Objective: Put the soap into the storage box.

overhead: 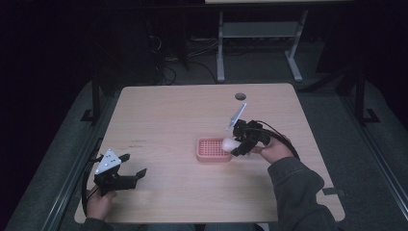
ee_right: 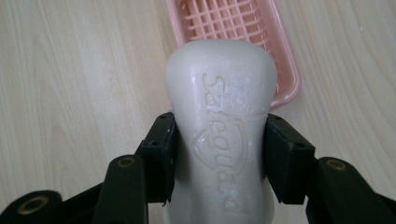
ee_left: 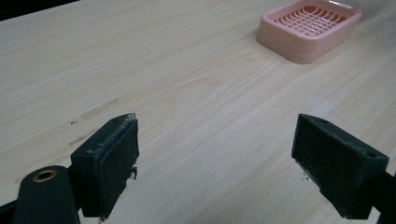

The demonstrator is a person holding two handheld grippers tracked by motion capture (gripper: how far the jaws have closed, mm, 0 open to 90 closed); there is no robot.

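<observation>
- White, waxy soap bar (ee_right: 219,126), its top stamped with raised lettering.
- My right gripper (ee_right: 219,154) clamps its jaws on the bar's narrow waist, above the pink slotted soap dish (ee_right: 233,28).
- My left gripper (ee_left: 215,158) hangs wide, empty, over the worktop (ee_left: 163,70).

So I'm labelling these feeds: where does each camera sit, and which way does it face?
High view: above the person's side, facing forward and down on the table; both hands and grippers show.
Left gripper view: rides the left gripper, looking across bare wood; open jaws.
Right gripper view: rides the right gripper, looking down past a clamped soap bar.
All share the pink soap dish.
</observation>
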